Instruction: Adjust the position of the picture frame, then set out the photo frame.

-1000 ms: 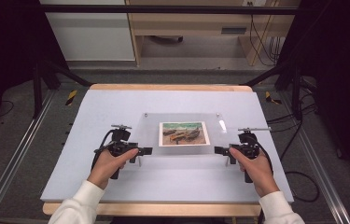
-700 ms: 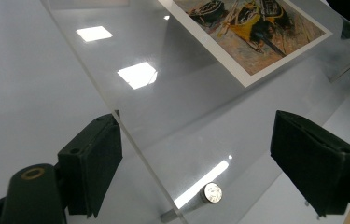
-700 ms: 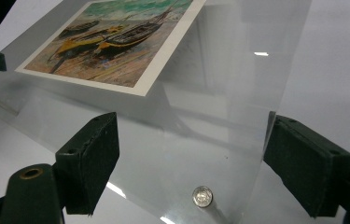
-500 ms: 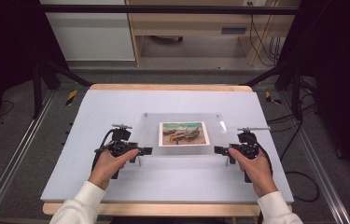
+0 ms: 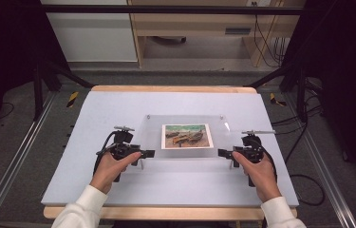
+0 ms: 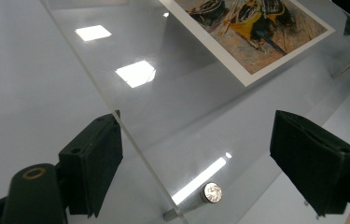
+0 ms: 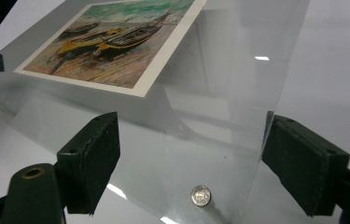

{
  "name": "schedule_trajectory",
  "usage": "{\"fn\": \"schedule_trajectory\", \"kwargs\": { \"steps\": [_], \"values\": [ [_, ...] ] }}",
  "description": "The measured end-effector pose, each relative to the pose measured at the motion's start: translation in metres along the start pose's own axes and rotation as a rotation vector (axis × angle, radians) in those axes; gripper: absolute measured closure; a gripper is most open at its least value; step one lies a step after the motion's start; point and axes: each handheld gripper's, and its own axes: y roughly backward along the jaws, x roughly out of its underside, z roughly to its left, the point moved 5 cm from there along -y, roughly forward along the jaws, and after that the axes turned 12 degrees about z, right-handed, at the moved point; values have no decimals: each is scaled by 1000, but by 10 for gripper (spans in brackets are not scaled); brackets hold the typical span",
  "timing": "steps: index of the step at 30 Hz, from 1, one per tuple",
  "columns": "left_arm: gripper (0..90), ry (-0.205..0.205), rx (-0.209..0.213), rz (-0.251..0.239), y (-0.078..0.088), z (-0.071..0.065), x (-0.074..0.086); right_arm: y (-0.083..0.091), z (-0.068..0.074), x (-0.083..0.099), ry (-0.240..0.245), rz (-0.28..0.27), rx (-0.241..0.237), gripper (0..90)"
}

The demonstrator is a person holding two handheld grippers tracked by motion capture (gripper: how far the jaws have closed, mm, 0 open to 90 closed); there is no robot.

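"Both claws look parked. Has anything shifted over the last second?"

"Nothing has. My left claw [image 6: 196,135] stands slack and wide where it was, its pads either side of the near corner of the clear plate [image 6: 172,107], pressing on nothing. The plate's edge runs just beside one pad, and the little metal stud [image 6: 211,192] sits between the two."

"And the other one?"

"It's the same. My right claw [image 7: 189,140] is spread around its own corner with its own stud [image 7: 200,195] between the jaws. One pad is close against the plate's edge, but I see no squeeze, so I call it released."

"What does that stillness mean for the job?"

"I judge that I'm lined up but not committed — the plate has not been lifted or slid. It lies flat in the middle of the pale mat [image 5: 118,104], with the boat print [image 5: 186,136] at its centre."

"How are your hands set?"

"My left hand [image 5: 111,166] and right hand [image 5: 258,168] come in low from the near edge. Each holds its claw about level and pointing inward at the other, so they mirror each other across the plate. My guess is that the next move calls for both to act together."
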Motion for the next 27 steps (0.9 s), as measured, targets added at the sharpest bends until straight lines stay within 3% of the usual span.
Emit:
{"fn": "schedule_trajectory", "kwargs": {
  "steps": [14,27],
  "values": [
    [167,-59,-72,4,5,-11,5,6,5,7,54,-30,36,220],
    [172,-99,-104,-2,9,-18,12,11,8,13,88,-62,51,245]
  ]
}}
